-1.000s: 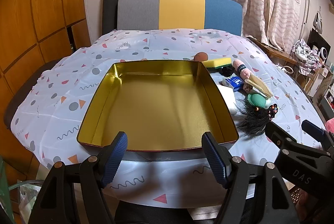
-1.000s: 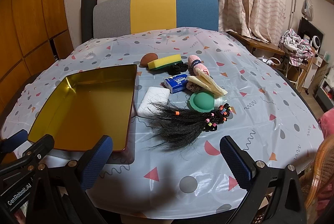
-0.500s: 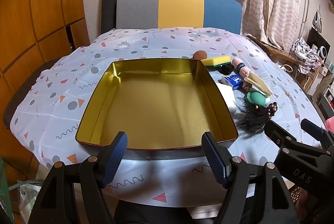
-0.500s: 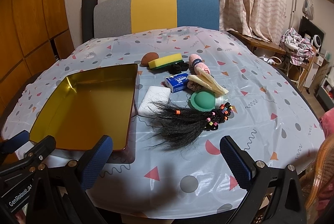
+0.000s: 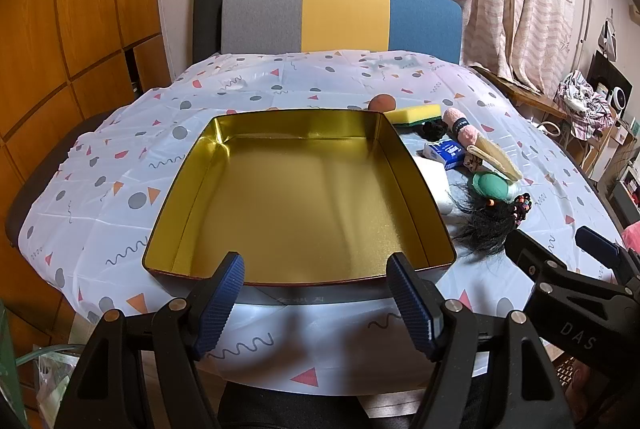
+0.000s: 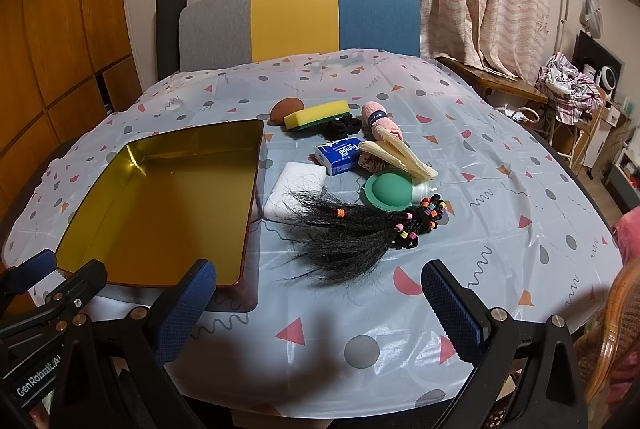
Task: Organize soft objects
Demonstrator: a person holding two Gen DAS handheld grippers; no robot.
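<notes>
Both hand-held grippers spread wide and empty at the near edge of the bench; nothing sorted yet.

Best start with the hair bundle (image 6: 352, 237): pinch it low at the beaded end, lift clear, drop into the tin (image 5: 296, 197). It lies just ahead of the right hand-held gripper (image 6: 320, 305); the tin sits directly before the left hand-held gripper (image 5: 316, 297).

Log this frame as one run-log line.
phase: pre-grasp | left tongs: open, empty, facing gold tin | right tongs: open, empty, facing black hair bundle | tin: empty | soft items: all on tablecloth
</notes>
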